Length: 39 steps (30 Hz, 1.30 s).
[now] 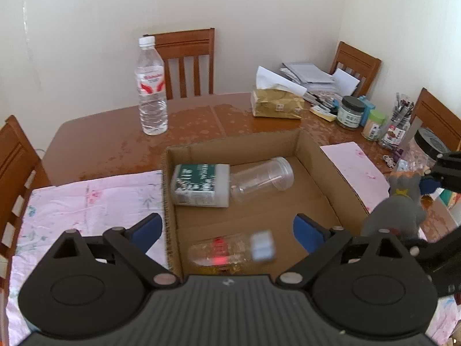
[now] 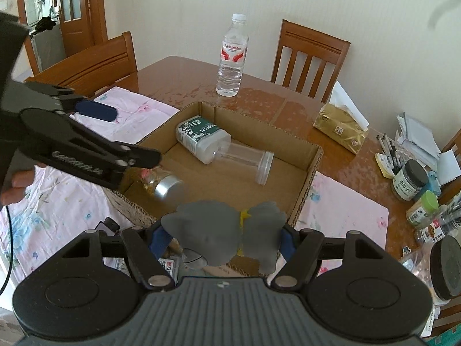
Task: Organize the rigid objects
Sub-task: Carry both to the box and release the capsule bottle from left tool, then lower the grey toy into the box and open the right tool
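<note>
Your right gripper has its jaws clamped on a grey soft toy with a yellow bow, held just over the near rim of the open brown cardboard box. Your left gripper stands with its jaws wide apart and nothing between the blue pads; no earlier picture is given, so only that open stance can be told. It hangs over the near left part of the box, one finger outside the left wall above the pink flowered cloth.

Below those open jaws a small clear glass jar with a silver metal lid appears blurred, lying on its side inside the box at its near end. Whether it rests on the box floor or is in the air, you cannot tell from the blur.

Farther in, a white plastic bottle with a green label lies on its side against the left wall of the box, touching a clear plastic cylinder jar that also lies flat, its wide mouth toward the far right corner.

Beyond the box, on the glossy brown wooden desk, a clear water bottle with a white cap and red label stands upright. To its right sits a gold tissue pack, and farther right a cluster of small jars, pens and papers. Wooden chairs stand against the pale wall.
</note>
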### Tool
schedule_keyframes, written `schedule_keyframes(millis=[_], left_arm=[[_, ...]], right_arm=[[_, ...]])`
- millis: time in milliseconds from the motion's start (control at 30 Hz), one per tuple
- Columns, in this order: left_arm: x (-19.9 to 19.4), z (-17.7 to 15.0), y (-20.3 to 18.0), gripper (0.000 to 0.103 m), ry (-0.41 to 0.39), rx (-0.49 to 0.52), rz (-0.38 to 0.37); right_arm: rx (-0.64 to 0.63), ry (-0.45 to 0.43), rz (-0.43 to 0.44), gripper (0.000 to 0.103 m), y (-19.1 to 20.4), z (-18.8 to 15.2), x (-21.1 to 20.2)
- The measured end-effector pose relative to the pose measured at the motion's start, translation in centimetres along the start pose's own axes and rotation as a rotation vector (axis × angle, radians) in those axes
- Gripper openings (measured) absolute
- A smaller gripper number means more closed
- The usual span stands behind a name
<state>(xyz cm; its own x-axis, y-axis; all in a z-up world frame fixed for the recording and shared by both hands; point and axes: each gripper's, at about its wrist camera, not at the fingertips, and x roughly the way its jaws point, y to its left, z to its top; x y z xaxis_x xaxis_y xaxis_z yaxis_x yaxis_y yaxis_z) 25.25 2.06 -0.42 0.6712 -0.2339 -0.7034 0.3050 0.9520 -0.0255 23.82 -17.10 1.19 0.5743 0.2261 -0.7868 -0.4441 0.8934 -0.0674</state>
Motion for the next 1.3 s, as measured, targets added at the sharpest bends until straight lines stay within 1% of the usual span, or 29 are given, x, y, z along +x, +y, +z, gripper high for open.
schedule_keyframes(millis=[167,267,400,567,633,667,700,800,1067,1300], left_arm=[[-1.4,-1.2,0.3,0.098,0.001,-0.016,0.039],[-2.2,-2.5,0.4,0.099,0.014,-0.030,0.051],[-3.0,-4.1,0.4,0.100,0.039,-0.038,0.093],[-3.8,-5.5,0.5,0.100,0.062,-0.049,0.124],[-4.1,-5.7,0.6,0.100,0.062,-0.052,0.132],[-4.3,-5.9,0.7,0.100,0.061,-0.056,0.137],[-4.3,-6.0,0.8,0.100,0.062,-0.064,0.142],[-4.5,-6.3,1.2,0.100,0.068,-0.081,0.149],[-4.2,-6.7,1.7,0.100,0.081,-0.083,0.151],[-3.9,-6.8,1.4,0.100,0.093,-0.061,0.162]], right_arm=[[0.014,0.006,0.009,0.077,-0.8,0.6,1.1],[0.022,0.009,0.011,0.077,-1.3,1.1,1.9],[0.036,0.017,0.009,0.077,-2.1,2.1,3.2],[0.044,0.013,-0.004,0.077,-2.7,3.7,4.7],[0.051,-0.005,-0.021,0.082,-2.8,4.4,5.2],[0.057,-0.013,-0.024,0.093,-2.9,4.7,5.3],[0.064,-0.020,-0.026,0.102,-2.9,4.9,5.4],[0.072,-0.048,-0.025,0.103,-2.8,5.2,5.0],[0.090,-0.023,-0.053,0.103,-2.2,3.6,4.7],[0.144,-0.015,-0.080,0.103,-2.1,2.0,3.9]])
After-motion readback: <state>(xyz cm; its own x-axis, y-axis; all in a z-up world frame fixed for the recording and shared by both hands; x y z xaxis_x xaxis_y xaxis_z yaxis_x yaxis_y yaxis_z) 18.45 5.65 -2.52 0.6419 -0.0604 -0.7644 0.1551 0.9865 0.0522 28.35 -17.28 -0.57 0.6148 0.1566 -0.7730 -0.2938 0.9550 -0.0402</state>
